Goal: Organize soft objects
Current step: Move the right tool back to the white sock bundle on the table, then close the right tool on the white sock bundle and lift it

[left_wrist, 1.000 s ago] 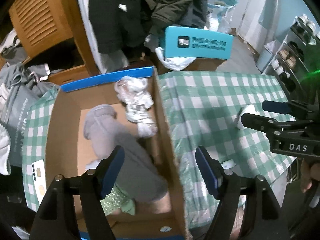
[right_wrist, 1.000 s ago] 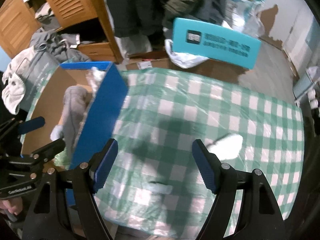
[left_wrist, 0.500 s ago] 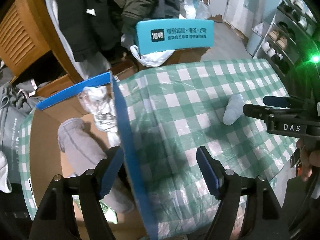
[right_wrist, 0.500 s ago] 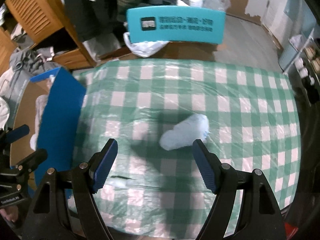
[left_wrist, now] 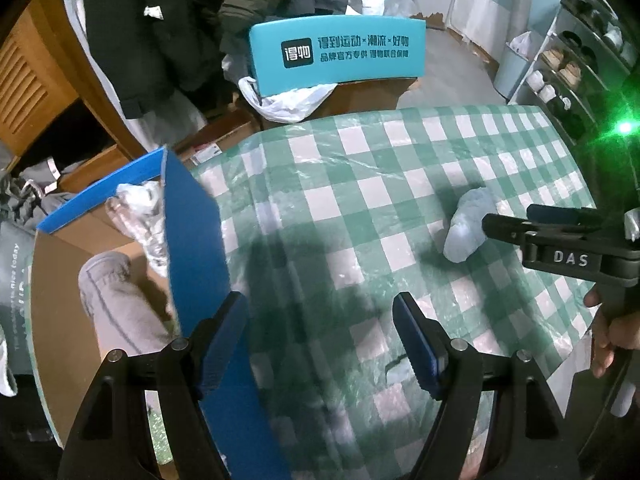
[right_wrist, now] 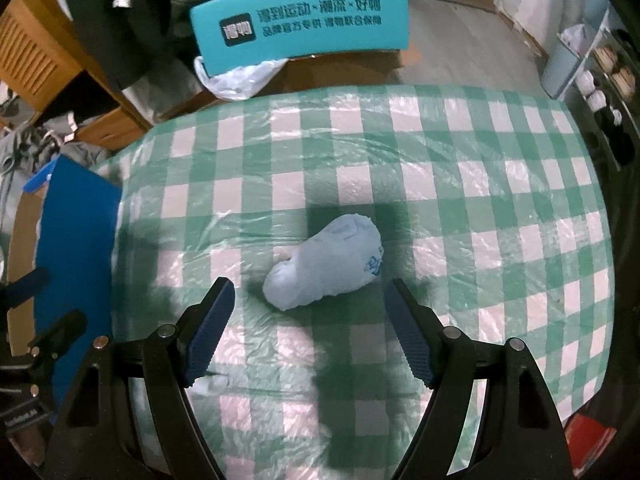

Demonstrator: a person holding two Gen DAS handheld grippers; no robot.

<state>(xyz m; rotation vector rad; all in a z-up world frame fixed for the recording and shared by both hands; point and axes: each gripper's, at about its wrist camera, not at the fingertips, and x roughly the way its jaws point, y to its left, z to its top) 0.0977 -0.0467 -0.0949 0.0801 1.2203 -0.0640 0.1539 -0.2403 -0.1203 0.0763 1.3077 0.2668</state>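
A pale blue soft bundle (right_wrist: 328, 264) lies on the green checked tablecloth (right_wrist: 460, 140). My right gripper (right_wrist: 310, 334) is open and empty, its fingers spread just short of the bundle. The bundle also shows in the left wrist view (left_wrist: 466, 228), with the right gripper (left_wrist: 532, 220) beside it. My left gripper (left_wrist: 320, 340) is open and empty over the cloth, next to the blue wall of a cardboard box (left_wrist: 192, 240). In the box lie a grey rolled garment (left_wrist: 116, 300) and a crumpled white piece (left_wrist: 140, 212).
A teal chair back (right_wrist: 300, 20) with printed text stands behind the table, a white plastic bag (right_wrist: 236, 80) under it. Dark coats hang behind. A wooden cabinet (left_wrist: 24, 76) is at left, shelves (left_wrist: 580, 64) at right. The box wall (right_wrist: 72, 248) stands left of the cloth.
Both grippers have swung right, away from the box and over the cloth. The right gripper has closed in on the pale blue bundle, which now lies between its open fingers.
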